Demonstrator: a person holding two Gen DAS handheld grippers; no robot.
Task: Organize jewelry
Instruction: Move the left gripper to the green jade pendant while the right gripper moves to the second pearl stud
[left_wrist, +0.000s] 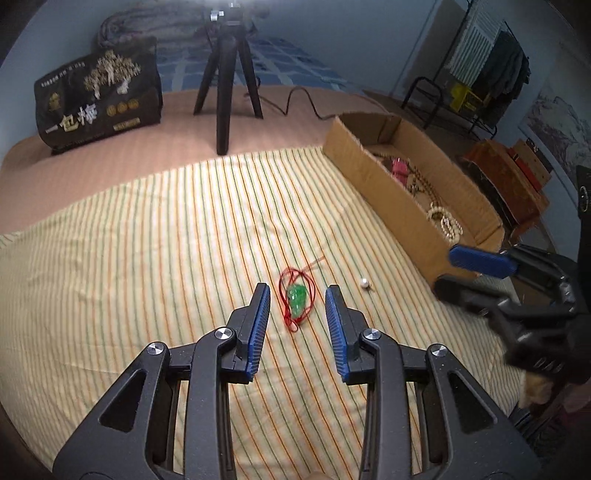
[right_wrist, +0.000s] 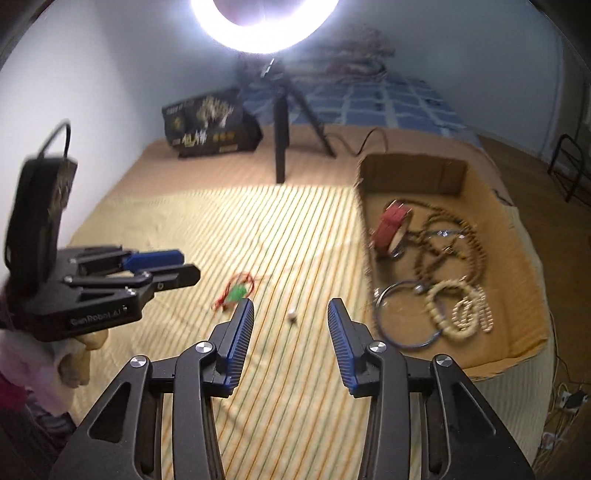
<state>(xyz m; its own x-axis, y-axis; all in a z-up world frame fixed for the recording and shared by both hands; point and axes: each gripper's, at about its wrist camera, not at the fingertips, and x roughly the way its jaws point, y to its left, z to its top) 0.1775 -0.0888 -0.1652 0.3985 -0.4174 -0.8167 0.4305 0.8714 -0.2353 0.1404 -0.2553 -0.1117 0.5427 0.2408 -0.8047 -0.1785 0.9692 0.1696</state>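
A green pendant on a red cord (left_wrist: 297, 298) lies on the striped cloth (left_wrist: 147, 240), between and just beyond the open fingers of my left gripper (left_wrist: 297, 291). It also shows in the right wrist view (right_wrist: 236, 291). A small white bead (left_wrist: 364, 283) lies to its right, ahead of my open, empty right gripper (right_wrist: 291, 308), and shows there too (right_wrist: 292, 316). The cardboard box (right_wrist: 517, 258) holds a red bracelet (right_wrist: 391, 229), brown bead strands (right_wrist: 454, 240), a metal ring (right_wrist: 402, 317) and white bead bracelets (right_wrist: 461, 310).
A black tripod (left_wrist: 227, 85) with a ring light (right_wrist: 273, 22) stands at the back of the bed. A dark printed bag (left_wrist: 99, 99) sits at the back left. A clothes rack (left_wrist: 491, 62) and boxes (left_wrist: 509, 177) stand right of the bed.
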